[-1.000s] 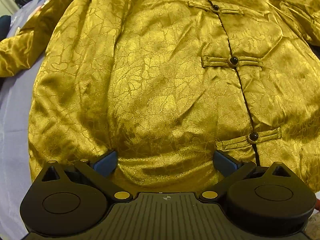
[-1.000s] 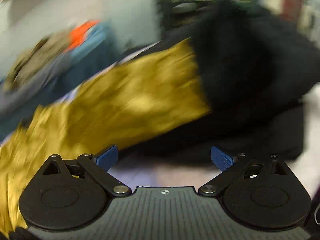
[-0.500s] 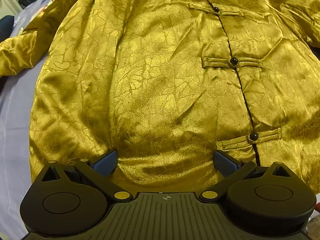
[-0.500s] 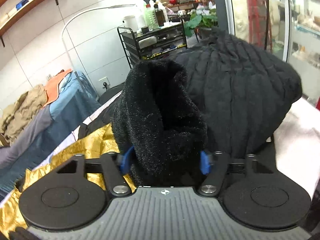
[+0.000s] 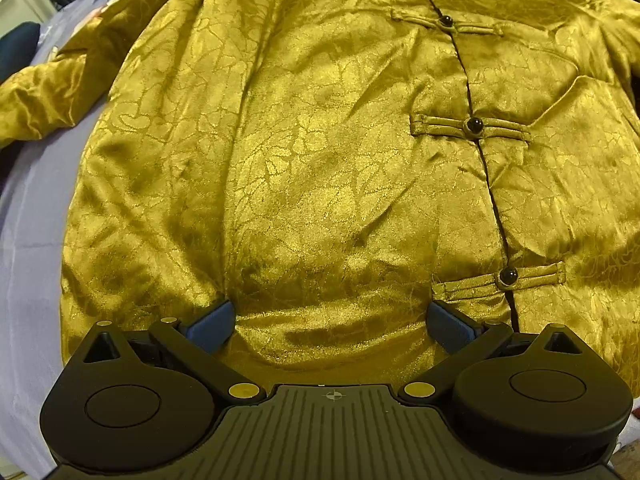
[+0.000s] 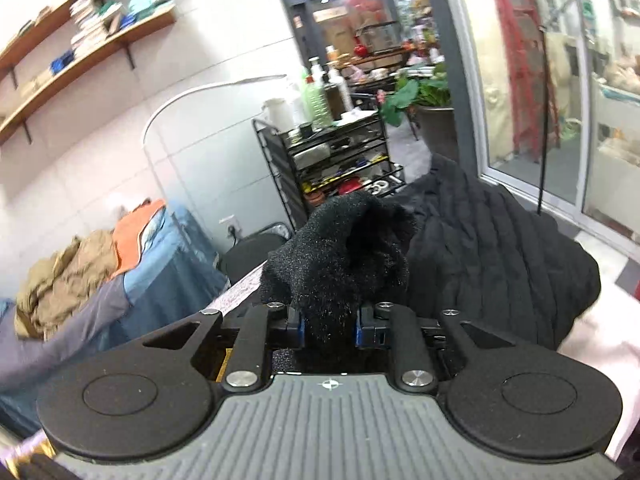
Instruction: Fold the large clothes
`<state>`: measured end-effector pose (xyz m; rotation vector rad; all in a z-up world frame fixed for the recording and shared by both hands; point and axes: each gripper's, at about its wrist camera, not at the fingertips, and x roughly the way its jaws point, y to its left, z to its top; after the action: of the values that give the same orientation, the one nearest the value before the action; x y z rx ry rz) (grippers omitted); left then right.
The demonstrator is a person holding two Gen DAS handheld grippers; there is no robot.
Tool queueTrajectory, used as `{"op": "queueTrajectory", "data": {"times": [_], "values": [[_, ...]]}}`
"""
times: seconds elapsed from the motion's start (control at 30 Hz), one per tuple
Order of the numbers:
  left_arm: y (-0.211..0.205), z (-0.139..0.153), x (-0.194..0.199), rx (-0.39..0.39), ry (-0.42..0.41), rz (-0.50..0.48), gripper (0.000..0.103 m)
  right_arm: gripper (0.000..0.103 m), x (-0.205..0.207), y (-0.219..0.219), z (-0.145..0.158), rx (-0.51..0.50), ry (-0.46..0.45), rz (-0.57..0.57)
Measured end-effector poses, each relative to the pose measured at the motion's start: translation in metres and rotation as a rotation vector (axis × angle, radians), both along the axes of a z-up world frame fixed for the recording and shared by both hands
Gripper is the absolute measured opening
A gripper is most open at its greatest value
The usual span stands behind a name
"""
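A gold satin jacket [image 5: 320,160] with black knot buttons lies spread flat, front up, on a pale lilac sheet [image 5: 28,240]. My left gripper [image 5: 330,322] is open, its blue pads [image 5: 212,326] resting wide apart over the jacket's bottom hem. My right gripper [image 6: 329,326] is shut on a fuzzy black fabric [image 6: 340,256], lifted up. Behind it lies a black quilted coat [image 6: 500,248]. The gold jacket is barely visible in the right wrist view.
The jacket's left sleeve [image 5: 40,100] trails off to the left. In the right wrist view a black wire rack [image 6: 332,160] with bottles, a blue-covered table with clothes [image 6: 100,272], wall shelves [image 6: 80,40] and a glass door [image 6: 560,80] stand beyond.
My right gripper closed on the fuzzy black fabric and lifted it, tilting up toward the room. My left gripper stayed open over the hem, hardly moving.
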<state>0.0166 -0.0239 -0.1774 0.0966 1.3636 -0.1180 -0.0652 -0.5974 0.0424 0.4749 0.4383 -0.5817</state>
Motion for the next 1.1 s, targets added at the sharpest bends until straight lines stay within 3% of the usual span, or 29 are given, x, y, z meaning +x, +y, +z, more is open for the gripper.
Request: {"op": "queueTrajectory", "data": {"times": [0.13,0.2,0.3,0.43,0.63,0.8,0.9,1.1], "values": [[0.002,0.005,0.001,-0.014,0.011,0.011,0.103,0.024,0.01,0.023,-0.001,-0.036,0.022,0.065],[0.008,0.015,0.001,-0.035,-0.01,0.062,0.103,0.024,0.023,0.033,-0.001,-0.047,0.03,0.09],[0.025,0.035,-0.002,-0.118,-0.081,0.167,0.103,0.025,0.045,0.059,0.005,-0.115,0.06,0.167],[0.046,0.048,-0.004,-0.183,-0.1,0.233,0.103,0.025,0.077,0.104,0.022,-0.177,0.059,0.303],[0.067,0.063,-0.022,-0.125,-0.163,0.244,0.103,0.025,0.147,0.212,0.039,-0.194,0.021,0.6],[0.094,0.076,-0.037,-0.157,-0.185,0.319,0.103,0.025,0.192,0.327,0.036,-0.199,-0.007,0.82],[0.11,0.078,-0.046,-0.165,-0.191,0.368,0.103,0.025,0.21,0.403,0.019,-0.287,0.04,0.968],[0.129,0.07,-0.06,-0.15,-0.162,0.419,0.103,0.026,0.216,0.508,-0.061,-0.37,0.231,1.15]]}}
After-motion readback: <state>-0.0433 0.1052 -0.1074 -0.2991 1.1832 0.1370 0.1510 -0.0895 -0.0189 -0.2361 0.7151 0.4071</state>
